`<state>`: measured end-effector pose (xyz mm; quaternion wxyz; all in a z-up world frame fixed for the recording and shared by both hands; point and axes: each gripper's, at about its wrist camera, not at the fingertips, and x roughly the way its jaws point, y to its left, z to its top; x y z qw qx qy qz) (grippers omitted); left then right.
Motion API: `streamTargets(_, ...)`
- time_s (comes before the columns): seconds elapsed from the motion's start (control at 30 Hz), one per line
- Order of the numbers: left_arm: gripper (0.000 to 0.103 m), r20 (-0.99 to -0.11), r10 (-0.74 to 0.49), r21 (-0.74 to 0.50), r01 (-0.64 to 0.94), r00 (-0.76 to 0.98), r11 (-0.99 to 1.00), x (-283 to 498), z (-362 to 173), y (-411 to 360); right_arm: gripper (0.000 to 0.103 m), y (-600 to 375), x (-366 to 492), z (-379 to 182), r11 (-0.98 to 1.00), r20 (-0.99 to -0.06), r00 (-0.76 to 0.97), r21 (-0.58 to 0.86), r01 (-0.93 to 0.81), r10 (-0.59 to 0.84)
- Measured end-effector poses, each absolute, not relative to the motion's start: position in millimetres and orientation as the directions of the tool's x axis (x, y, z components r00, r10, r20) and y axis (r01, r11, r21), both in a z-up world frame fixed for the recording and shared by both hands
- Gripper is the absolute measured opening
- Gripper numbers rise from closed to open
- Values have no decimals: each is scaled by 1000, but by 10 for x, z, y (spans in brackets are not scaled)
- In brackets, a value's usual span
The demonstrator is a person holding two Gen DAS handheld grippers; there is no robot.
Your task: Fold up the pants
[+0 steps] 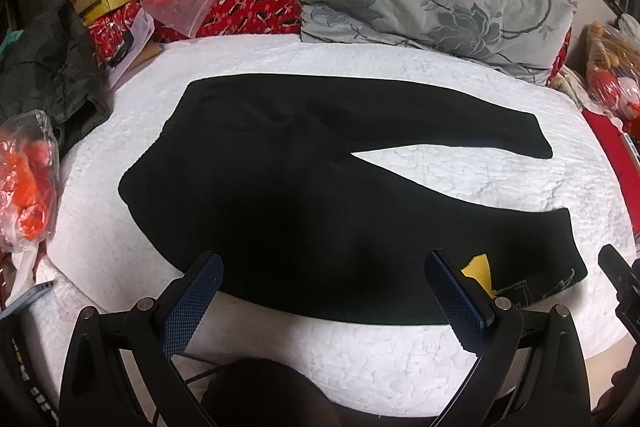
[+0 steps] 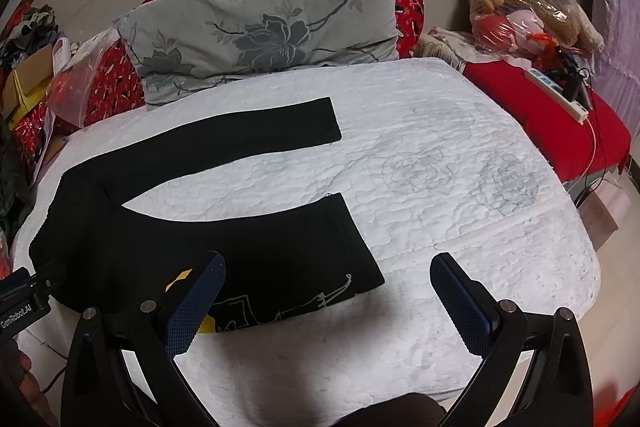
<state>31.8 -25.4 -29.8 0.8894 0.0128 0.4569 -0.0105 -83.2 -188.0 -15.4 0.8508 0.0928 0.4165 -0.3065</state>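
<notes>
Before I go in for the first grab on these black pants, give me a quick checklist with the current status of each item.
1. Left gripper open: ok, jaws wide apart, nothing between them.
2. Right gripper open: ok, jaws wide apart, empty.
3. Black pants spread flat on the white quilt: ok, both legs apart, only a few wrinkles near the crotch.
4. Near leg hem within view of the right gripper: ok, it lies just ahead of the left finger.
5. Far leg free of the grey floral pillow: ok, a strip of quilt shows between them.
6. Waistband free of the clutter at the left: cannot tell for certain; the edge looks clear.
</notes>
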Motion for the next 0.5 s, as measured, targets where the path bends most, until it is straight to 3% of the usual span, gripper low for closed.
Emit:
streamTargets(0.23,102,-876,41,39,-13,480,999,961,-278,-50,103,-2203,-536,-58,801,-781,480,-42,597,-399)
streamTargets(0.5,102,-918,47,7,-103,394,995,2122,-105,693,103,-2995,200,-167,804,-837,449,17,594,-314)
